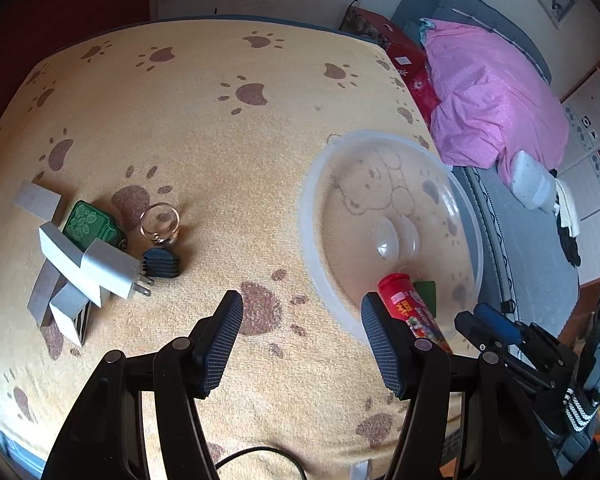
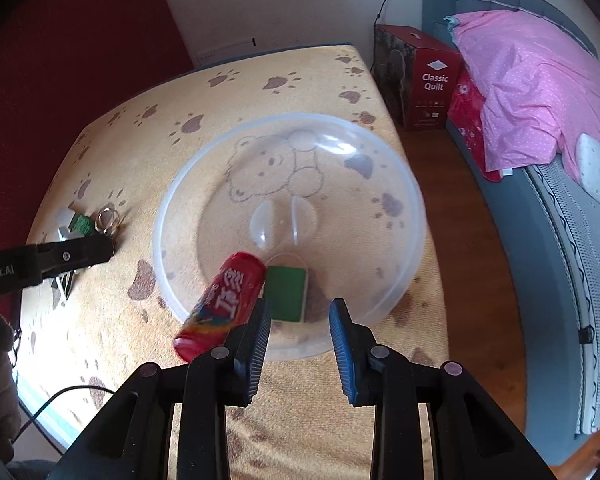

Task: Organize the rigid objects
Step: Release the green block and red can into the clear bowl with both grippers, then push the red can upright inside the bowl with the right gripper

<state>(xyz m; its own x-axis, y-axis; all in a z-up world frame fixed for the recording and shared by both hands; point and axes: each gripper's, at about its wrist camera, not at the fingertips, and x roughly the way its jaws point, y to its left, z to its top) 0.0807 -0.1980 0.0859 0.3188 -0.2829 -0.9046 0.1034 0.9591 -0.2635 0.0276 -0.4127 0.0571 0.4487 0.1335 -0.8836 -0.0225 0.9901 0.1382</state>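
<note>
Two grippers hang over a paw-print bench [image 1: 204, 128] as the sorting of small hard objects goes on. Nearest, the left gripper [image 1: 300, 340] has its fingers released and empty, bare cloth between them. The right gripper [image 2: 300, 344] looks clenched to its narrowest, a gap showing between its fingers, and grips nothing. Just ahead of it a red tube [image 2: 220, 304] appears to be toppling over the near rim of a clear plastic bowl [image 2: 380, 184], beside a green block [image 2: 286, 294] lying on the bowl's floor. Farther off, on the left of the bench, the unsorted pile waits: a white plug adapter [image 1: 112, 268], grey blocks [image 1: 38, 200], a green patterned tile [image 1: 86, 220], a black ribbed piece [image 1: 162, 262] and a small glass ring-shaped item [image 1: 160, 222]. Judging by this, the drop into the bowl is just done; the next move calls for the left gripper to reach the pile, straddle one piece and close on it. Beyond the bench stand a red box [image 2: 420, 76] and a bed with pink bedding [image 2: 540, 80].
</note>
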